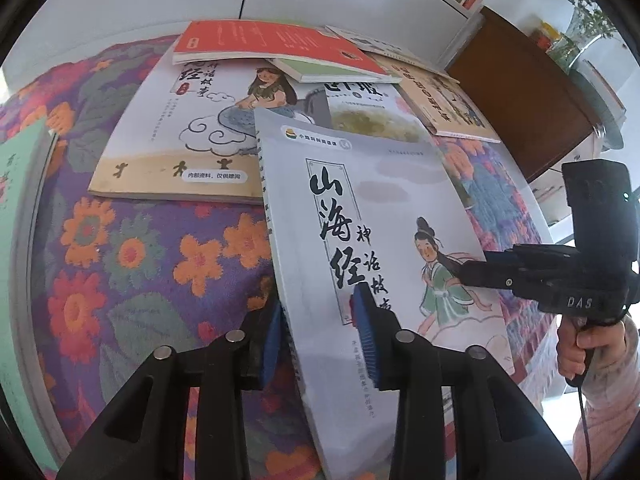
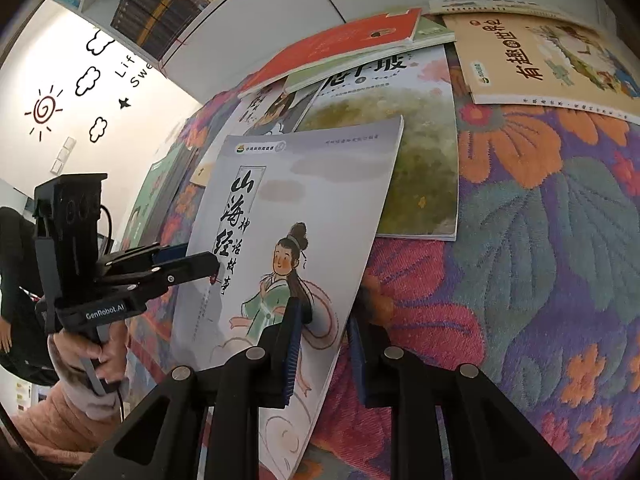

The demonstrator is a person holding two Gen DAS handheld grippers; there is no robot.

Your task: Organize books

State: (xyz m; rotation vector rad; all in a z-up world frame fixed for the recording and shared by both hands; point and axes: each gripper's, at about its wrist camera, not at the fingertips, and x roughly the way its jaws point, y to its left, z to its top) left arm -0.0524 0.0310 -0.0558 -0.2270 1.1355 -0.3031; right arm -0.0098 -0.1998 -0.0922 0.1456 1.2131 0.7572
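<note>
A thin grey-white book with black brush lettering and a green-robed figure is tilted up off the floral cloth. My left gripper is shut on its spine edge, one blue pad on the cover and one behind it. My right gripper is shut on the same book at its opposite long edge. Each gripper shows in the other's view: the right gripper on the book's right side, the left gripper on its left side. A hand holds the right handle.
More books lie fanned out on the cloth behind: a red book, a white picture book, a green landscape book and a tan book. A teal book sits far left. A white shelf of books stands beyond.
</note>
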